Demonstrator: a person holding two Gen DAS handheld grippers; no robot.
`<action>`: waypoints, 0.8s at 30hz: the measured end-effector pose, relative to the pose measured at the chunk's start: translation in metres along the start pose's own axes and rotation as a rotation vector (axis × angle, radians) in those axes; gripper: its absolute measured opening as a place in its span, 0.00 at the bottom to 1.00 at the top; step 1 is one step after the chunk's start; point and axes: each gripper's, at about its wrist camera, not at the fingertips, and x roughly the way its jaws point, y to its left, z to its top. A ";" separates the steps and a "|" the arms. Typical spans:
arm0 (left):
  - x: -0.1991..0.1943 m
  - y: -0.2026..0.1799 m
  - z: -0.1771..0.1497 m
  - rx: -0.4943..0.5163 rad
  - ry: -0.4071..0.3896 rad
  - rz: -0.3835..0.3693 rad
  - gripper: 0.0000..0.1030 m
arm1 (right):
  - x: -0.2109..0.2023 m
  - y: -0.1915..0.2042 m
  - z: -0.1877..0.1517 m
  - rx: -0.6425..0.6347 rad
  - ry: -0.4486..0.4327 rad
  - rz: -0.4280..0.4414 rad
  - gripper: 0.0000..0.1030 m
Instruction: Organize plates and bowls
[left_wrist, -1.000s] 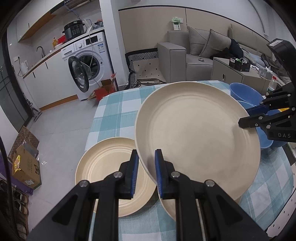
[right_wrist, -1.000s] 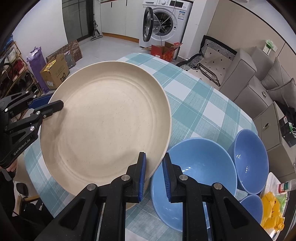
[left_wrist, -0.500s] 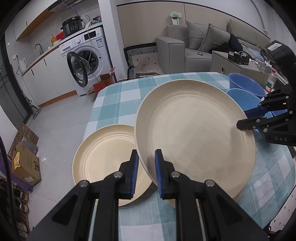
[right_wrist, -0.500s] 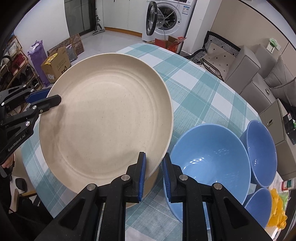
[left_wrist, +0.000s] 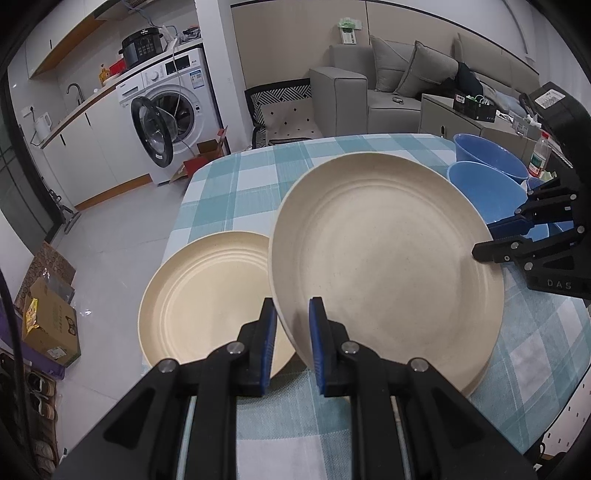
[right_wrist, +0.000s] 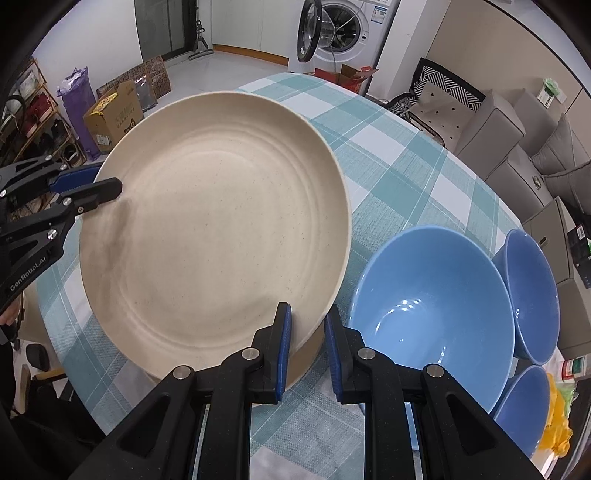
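Both grippers are on the same big cream plate (left_wrist: 388, 258), one at each side of its rim. In the left wrist view the left gripper (left_wrist: 291, 343) sits at bottom centre, and the plate's near edge runs right down between its blue pads (left_wrist: 317, 343); the jaws are narrow and clamped on that rim. The plate fills the middle and right of the frame, tilted, its far edge higher in the picture than the pinched edge. At the right edge of that view the right gripper (left_wrist: 484, 240) bites the opposite rim, one finger over the plate's face and one blue-padded finger behind it.

Over to the right wrist view: the right gripper (right_wrist: 306, 347) is at bottom centre, jaws narrow, the plate's lower right rim wedged between the pads. The left gripper shows at the left edge there, closed on the far rim.

Under the held plate's lower edge, a second cream rim (left_wrist: 476, 384) peeks out on the checked tablecloth (left_wrist: 240, 192). Another cream plate (left_wrist: 207, 302) lies flat at lower left of the left view, just beside the held one. Blue bowls crowd the right: a large one (right_wrist: 432, 310) just beside the right gripper's fingers, with smaller ones (right_wrist: 532, 295) behind it.
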 end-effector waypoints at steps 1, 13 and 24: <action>0.001 0.000 0.000 0.003 0.003 0.001 0.15 | 0.002 0.000 -0.001 -0.001 0.003 -0.001 0.18; 0.012 -0.005 -0.006 0.014 0.037 -0.004 0.15 | 0.014 0.000 -0.006 0.000 0.020 0.003 0.18; 0.021 -0.009 -0.012 0.026 0.065 -0.015 0.15 | 0.024 0.000 -0.009 -0.002 0.041 0.001 0.18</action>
